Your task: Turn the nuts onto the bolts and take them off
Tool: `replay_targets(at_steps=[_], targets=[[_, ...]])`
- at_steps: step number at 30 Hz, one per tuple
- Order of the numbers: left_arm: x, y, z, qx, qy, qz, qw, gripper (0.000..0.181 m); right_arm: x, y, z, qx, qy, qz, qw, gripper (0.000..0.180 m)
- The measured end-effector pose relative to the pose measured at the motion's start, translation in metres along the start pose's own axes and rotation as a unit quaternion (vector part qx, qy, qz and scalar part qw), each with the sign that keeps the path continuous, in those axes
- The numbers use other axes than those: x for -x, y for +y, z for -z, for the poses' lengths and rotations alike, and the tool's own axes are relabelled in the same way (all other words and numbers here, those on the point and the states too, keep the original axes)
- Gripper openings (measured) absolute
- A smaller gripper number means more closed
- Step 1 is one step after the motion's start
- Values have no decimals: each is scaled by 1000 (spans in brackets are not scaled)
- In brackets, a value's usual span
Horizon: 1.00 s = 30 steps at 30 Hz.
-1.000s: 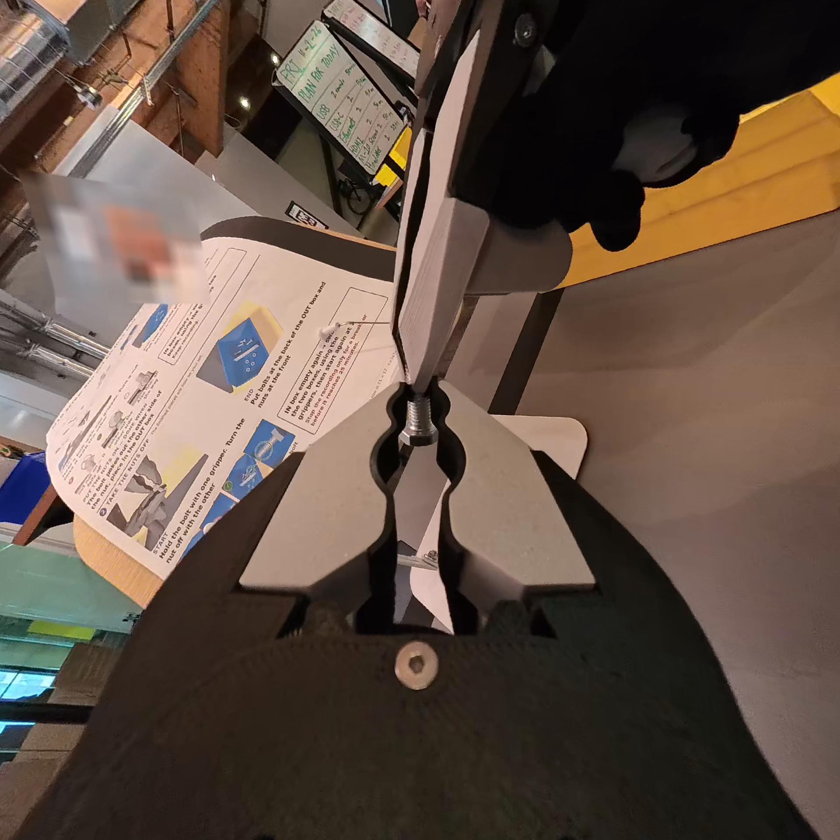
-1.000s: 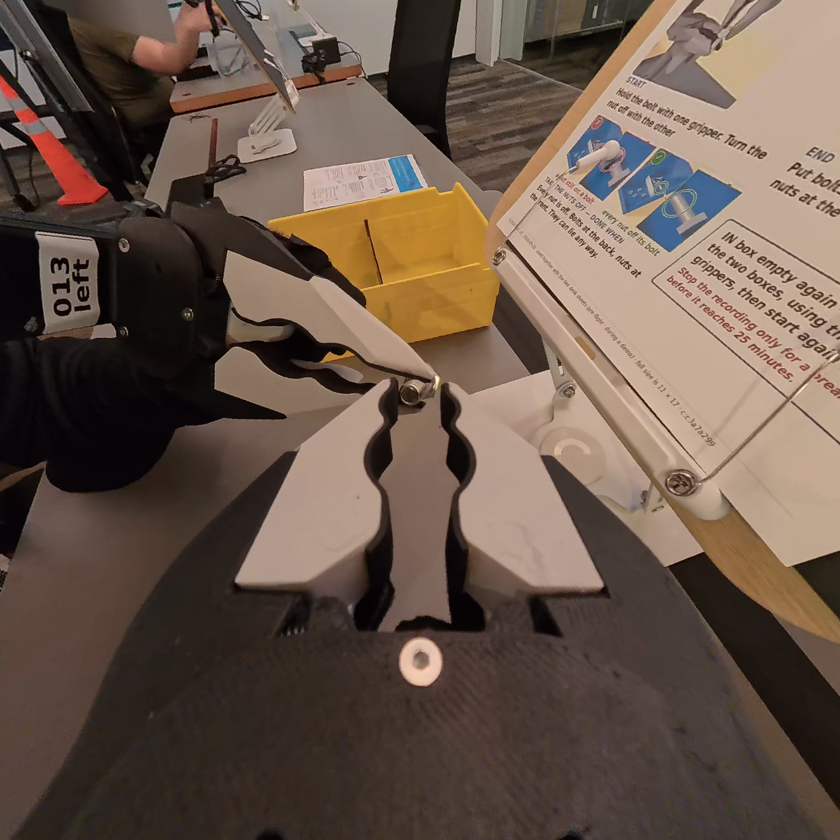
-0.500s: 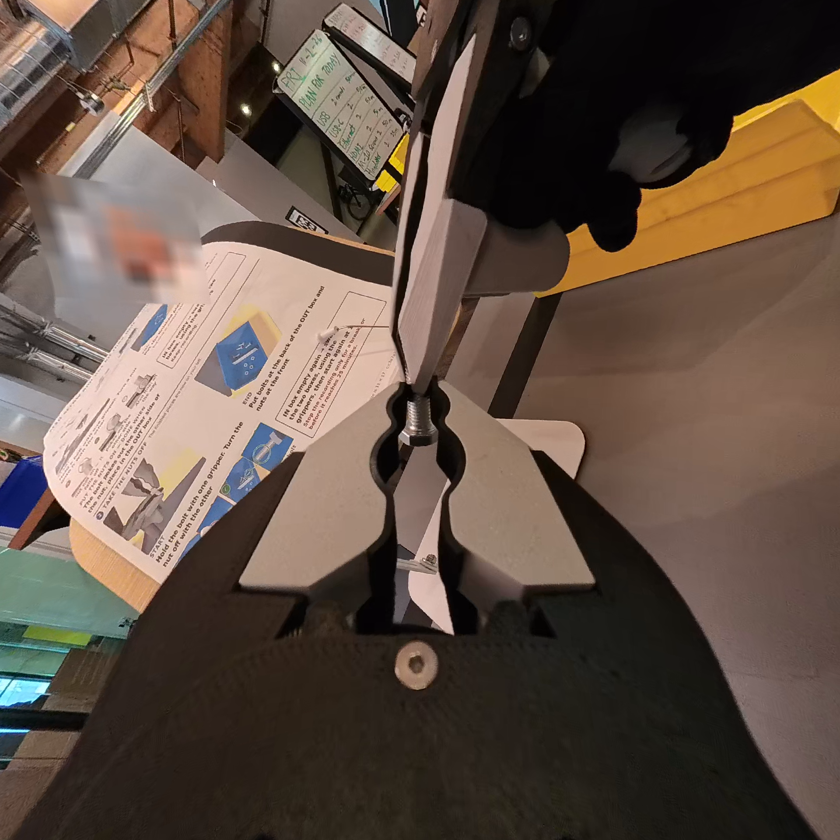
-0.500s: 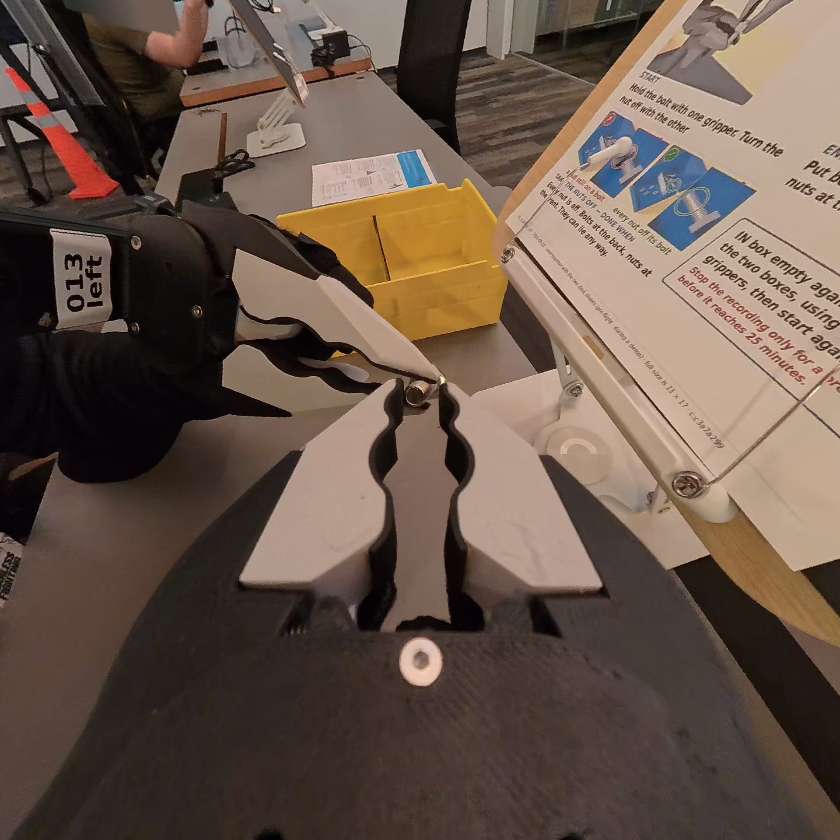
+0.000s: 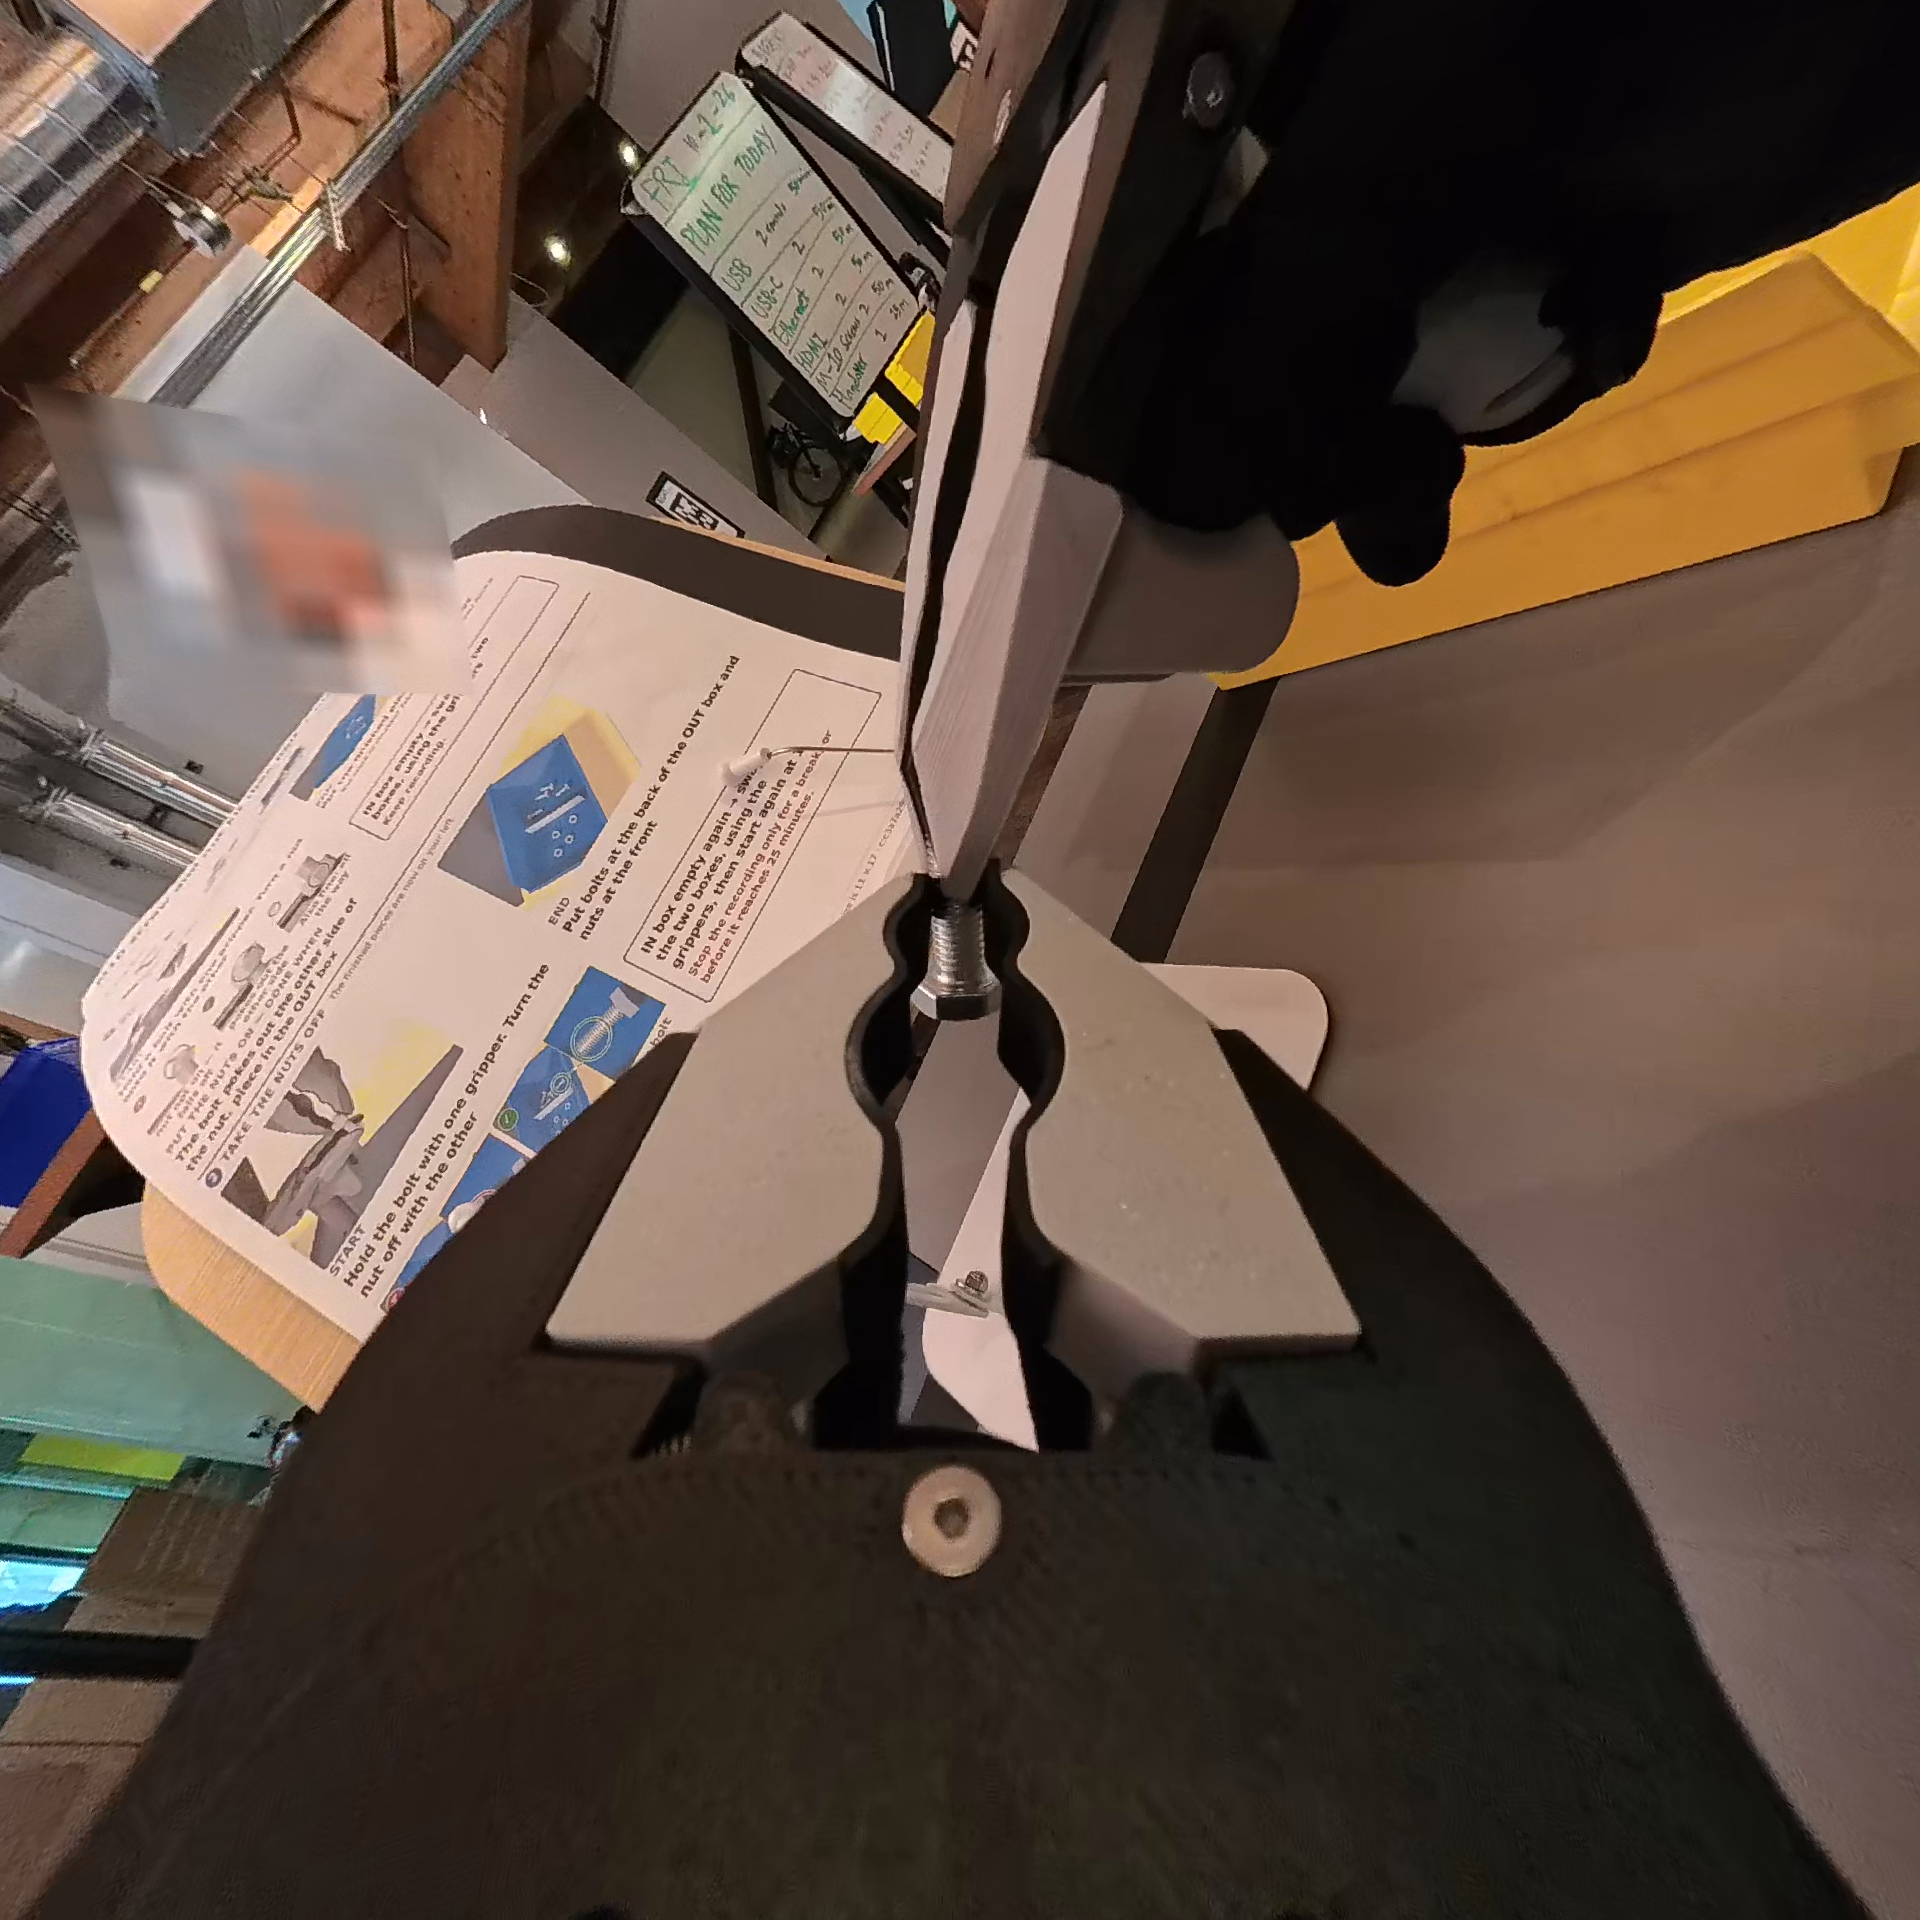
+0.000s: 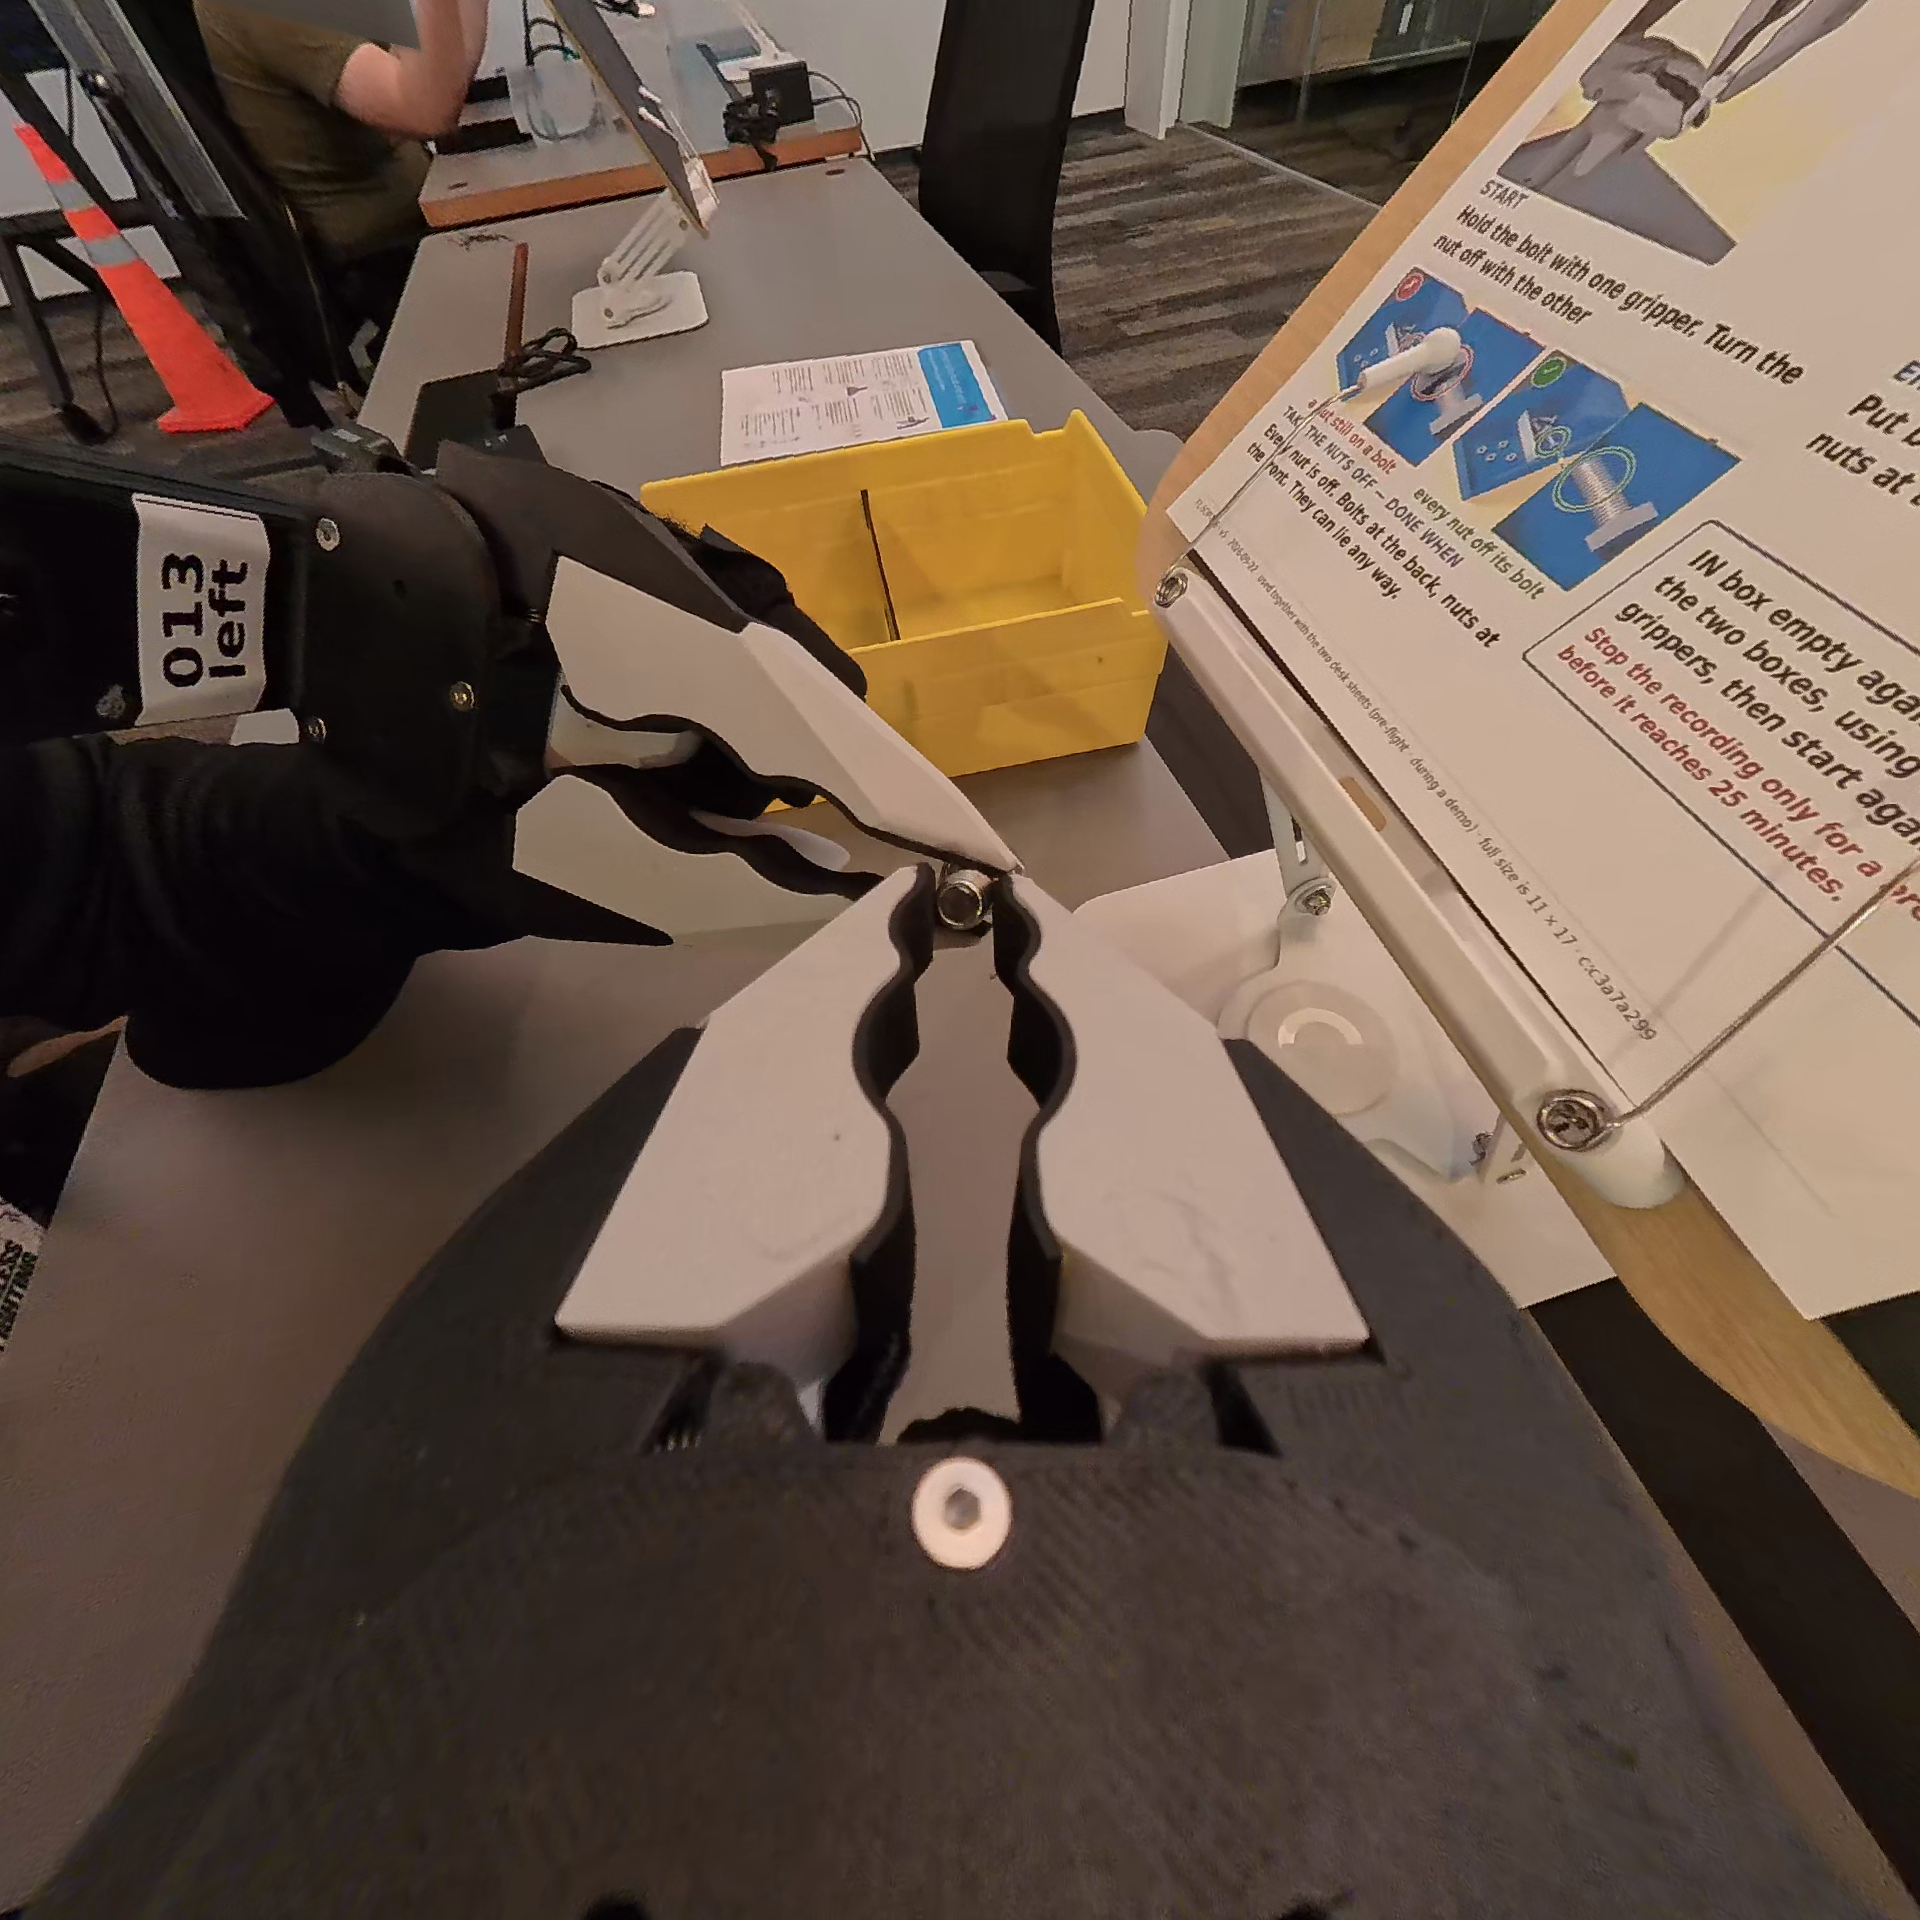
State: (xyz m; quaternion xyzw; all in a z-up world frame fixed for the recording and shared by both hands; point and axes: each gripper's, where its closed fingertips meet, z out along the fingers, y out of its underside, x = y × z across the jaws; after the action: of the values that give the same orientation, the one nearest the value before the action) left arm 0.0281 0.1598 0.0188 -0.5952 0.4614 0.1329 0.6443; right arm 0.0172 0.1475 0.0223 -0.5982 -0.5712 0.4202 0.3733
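Left tongs [image 5: 956,935] grip bolt [image 5: 954,961]; right tongs [image 6: 961,894] clamp its end.

Small silver steel bolt [image 5: 956,961] with hex head and threaded shank, held off the grey table, clamped at the head end between two grey fingertips; shank points away into the other gripper's closed tips. From the right wrist view, its round metal end [image 6: 962,898] faces the camera; nut not discernible.
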Motion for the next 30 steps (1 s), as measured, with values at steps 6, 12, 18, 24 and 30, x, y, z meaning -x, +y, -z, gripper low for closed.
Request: replay_targets(at_steps=[6,12,18,24,30], targets=[[1,-2,1,-2,-2,0,1000,7,1,-2,1,-5,-3,0,1000,9],[2,0,2,-2,-3,1,1000,7,3,-5,1,-9,-5,-2,1000,20],[2,0,1,-1,-4,2,1000,7,-1,-6,4,-12,4,-2,1000,19],[3,0,1,-3,-2,9,1000,7,-3,-2,5,-1,11,-3,1000,19],[1,1,1,-3,-1,9,1000,7,-3,-1,5,-1,6,-6,1000,19]])
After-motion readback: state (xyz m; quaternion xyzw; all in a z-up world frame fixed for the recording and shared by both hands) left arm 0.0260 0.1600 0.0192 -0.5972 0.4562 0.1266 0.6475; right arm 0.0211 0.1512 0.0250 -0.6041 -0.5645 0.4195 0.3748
